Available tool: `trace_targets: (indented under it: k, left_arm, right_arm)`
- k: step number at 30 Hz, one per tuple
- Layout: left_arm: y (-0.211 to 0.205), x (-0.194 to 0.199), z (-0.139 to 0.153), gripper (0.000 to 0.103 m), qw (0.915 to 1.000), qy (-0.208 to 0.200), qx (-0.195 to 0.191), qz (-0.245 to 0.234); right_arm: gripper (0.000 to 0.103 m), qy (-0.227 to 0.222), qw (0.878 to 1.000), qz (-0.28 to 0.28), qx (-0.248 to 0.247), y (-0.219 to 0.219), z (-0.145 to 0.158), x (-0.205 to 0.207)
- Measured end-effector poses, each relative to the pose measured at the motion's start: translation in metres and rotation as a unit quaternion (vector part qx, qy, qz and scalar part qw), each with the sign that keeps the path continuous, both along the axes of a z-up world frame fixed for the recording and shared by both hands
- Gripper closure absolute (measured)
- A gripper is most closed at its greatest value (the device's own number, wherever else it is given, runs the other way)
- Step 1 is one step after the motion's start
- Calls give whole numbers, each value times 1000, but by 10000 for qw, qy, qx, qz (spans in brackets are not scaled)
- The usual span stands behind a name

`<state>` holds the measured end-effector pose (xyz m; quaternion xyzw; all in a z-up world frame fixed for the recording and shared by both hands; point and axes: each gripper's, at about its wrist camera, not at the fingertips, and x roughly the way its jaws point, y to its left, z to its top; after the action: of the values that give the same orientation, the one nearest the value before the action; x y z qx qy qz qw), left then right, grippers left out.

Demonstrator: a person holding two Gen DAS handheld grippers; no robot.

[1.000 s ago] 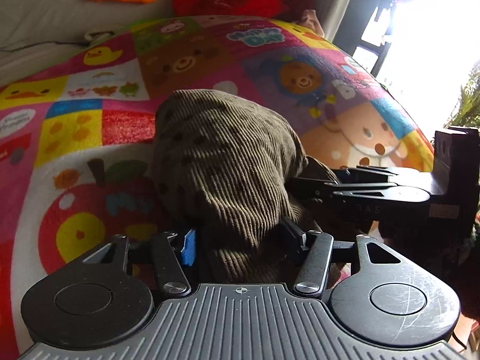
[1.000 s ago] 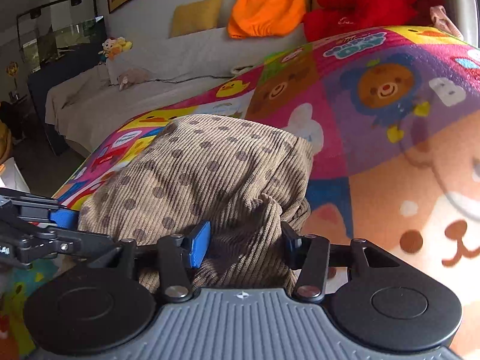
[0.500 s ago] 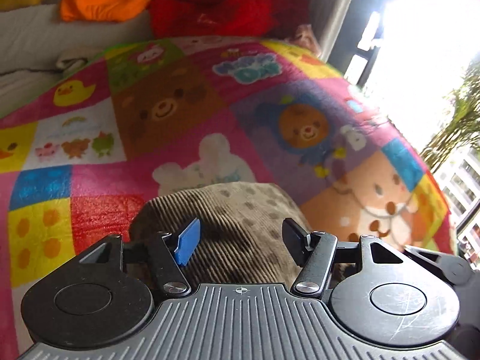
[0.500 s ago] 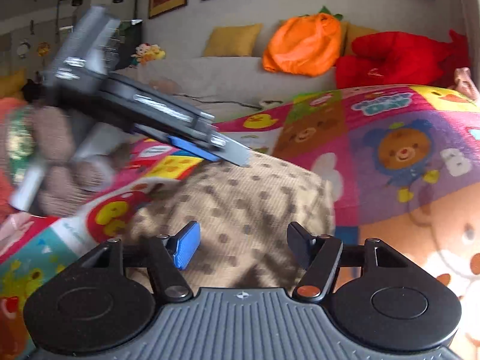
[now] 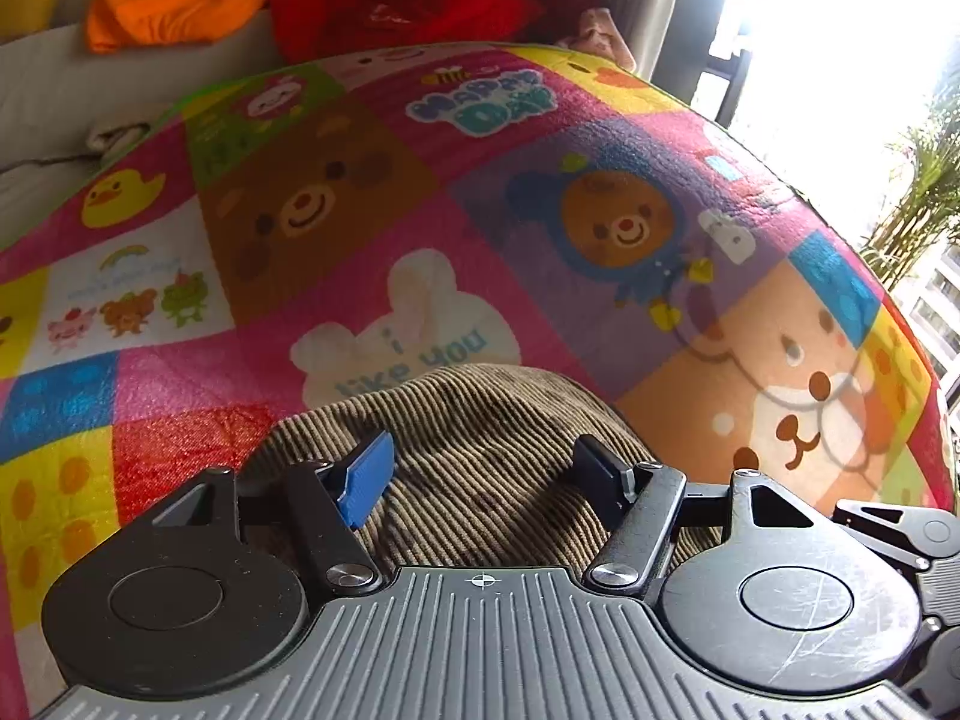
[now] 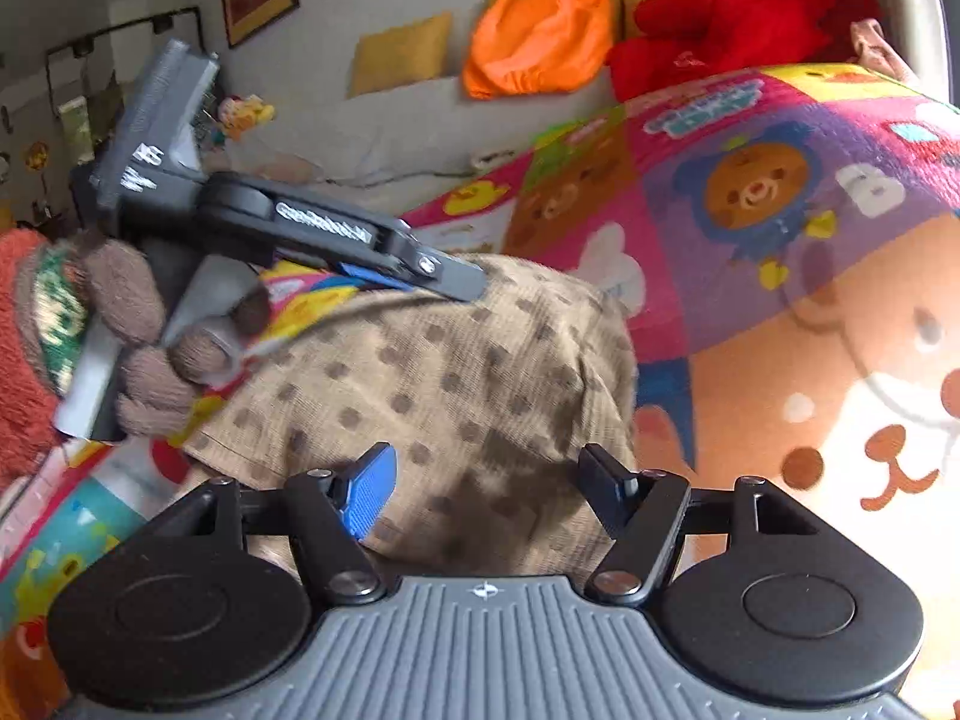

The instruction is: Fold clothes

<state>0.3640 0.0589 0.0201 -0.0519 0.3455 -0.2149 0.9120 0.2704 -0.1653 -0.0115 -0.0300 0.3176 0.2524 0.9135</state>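
A brown corduroy garment with dark dots (image 6: 456,384) lies bunched on the colourful cartoon play mat (image 6: 780,276). It also shows in the left wrist view (image 5: 480,450), just beyond the fingers. My left gripper (image 5: 483,474) is open and empty above the garment's near edge. My right gripper (image 6: 486,489) is open and empty over the garment's near side. In the right wrist view the left gripper's fingers (image 6: 420,267) hover over the garment's far left edge, held by a hand in a brown fuzzy glove (image 6: 150,348).
A grey sofa (image 6: 372,138) stands behind the mat with a yellow cushion (image 6: 399,51), an orange pumpkin plush (image 6: 534,36) and a red plush (image 6: 738,15). A bright window (image 5: 840,60) is to the right. The mat (image 5: 360,210) stretches far ahead.
Both grippers have let go of the garment and opened. The garment dropped from a raised bundle onto the mat. Both grippers have lifted and drawn back.
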Motion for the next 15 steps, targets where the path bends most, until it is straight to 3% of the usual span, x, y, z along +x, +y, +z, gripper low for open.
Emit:
trace_targets:
  k: [5,8,11,15]
  left_arm:
    - [5,-22,8,30,9995,-79,74,281]
    - [16,-67,9,19,9984,-227,87,503]
    - [24,-113,-4,18,9984,-200,48,534]
    - [25,-139,-30,16,9965,38,453,704]
  right_arm:
    - [32,95,9997,-219,69,-11,-14,0]
    - [32,-84,9996,-253,83,-15,-11,-13]
    - [32,-258,9986,-396,215,-27,-7,-24]
    - [26,-227,9980,-584,23,-28,-7,-18]
